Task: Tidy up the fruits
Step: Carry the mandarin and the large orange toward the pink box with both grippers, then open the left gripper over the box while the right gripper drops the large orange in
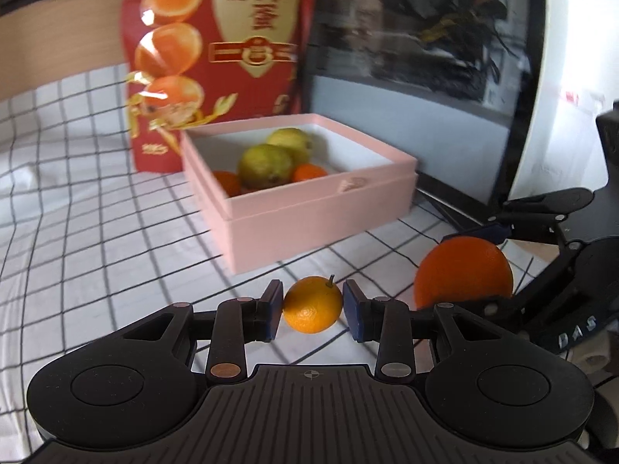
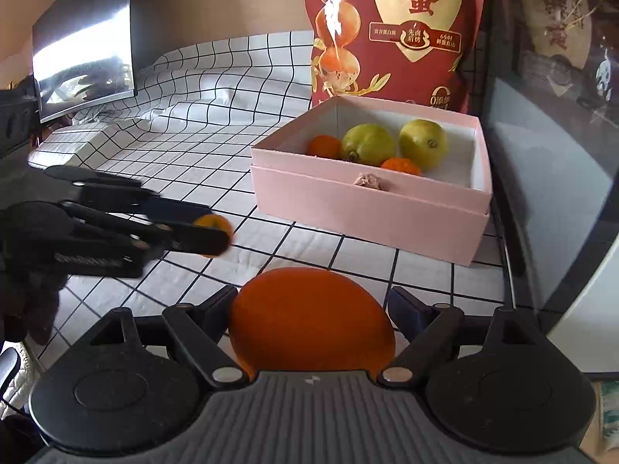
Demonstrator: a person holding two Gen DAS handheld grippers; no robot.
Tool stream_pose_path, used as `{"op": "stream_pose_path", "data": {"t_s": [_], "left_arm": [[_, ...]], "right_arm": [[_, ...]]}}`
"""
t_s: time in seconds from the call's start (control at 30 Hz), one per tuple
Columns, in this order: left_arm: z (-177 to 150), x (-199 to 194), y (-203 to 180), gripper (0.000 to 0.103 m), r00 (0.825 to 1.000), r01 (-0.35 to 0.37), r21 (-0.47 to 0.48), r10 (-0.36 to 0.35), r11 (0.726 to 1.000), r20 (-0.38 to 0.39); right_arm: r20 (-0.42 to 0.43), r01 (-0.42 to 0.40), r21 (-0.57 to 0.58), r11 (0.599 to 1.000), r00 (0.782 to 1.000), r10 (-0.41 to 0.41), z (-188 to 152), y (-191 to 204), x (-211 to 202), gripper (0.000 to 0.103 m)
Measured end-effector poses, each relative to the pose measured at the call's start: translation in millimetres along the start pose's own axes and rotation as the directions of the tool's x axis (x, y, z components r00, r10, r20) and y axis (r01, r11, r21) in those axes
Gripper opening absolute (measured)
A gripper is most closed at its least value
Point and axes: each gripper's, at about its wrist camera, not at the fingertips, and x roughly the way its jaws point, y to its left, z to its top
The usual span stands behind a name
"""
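My left gripper [image 1: 313, 307] is shut on a small yellow-orange citrus [image 1: 312, 304] with a short stem, held just above the checked cloth. My right gripper [image 2: 311, 315] is shut on a large orange [image 2: 309, 319], which also shows in the left wrist view [image 1: 462, 272] to the right of the small citrus. An open pink box [image 1: 309, 208] stands ahead of both; it also shows in the right wrist view [image 2: 367, 208]. In it lie two green-yellow fruits [image 2: 367, 143] [image 2: 422, 143] and two small oranges [image 2: 324, 145] [image 2: 400, 166]. The left gripper appears in the right wrist view [image 2: 216, 234] at left.
A tall red snack bag [image 2: 394, 31] stands behind the box. A dark monitor [image 1: 425, 58] stands right of the box, another screen [image 2: 85, 58] sits far left. A white-and-black checked cloth [image 1: 96, 212] covers the table, rumpled at the back.
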Motion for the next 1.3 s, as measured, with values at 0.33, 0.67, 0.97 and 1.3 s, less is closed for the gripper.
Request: {"op": "stream_pose_path", "data": {"t_s": [0.33,0.67,0.97,1.3], "left_arm": [[-4,0,-6,0.039,1.0,-0.004,0.003,0.004,1.0,-0.014],[-5,3,-1,0.039,1.0,-0.006,-0.013,0.006,1.0,-0.019],[41,0,41,0.039,0.989,0.083,-0.183,-0.059,0.98,0.136],[84,52,105,0.039,0.965,0.177,-0.44,-0.067,0.881,0.254]], "right_arm": [[-0.055,-0.047,-0.033,0.998,0.997,0.045,-14,12,5,0.082],[-0.048,-0.031,-0.077,0.997,0.998,0.028,-16,18,3,0.081],[0.032,-0.013,-0.024,1.0,0.999,0.014,6,10,-4,0.081],[0.085,0.036,-0.016,0.999,0.996,-0.035,34,7,-16,0.08]]}}
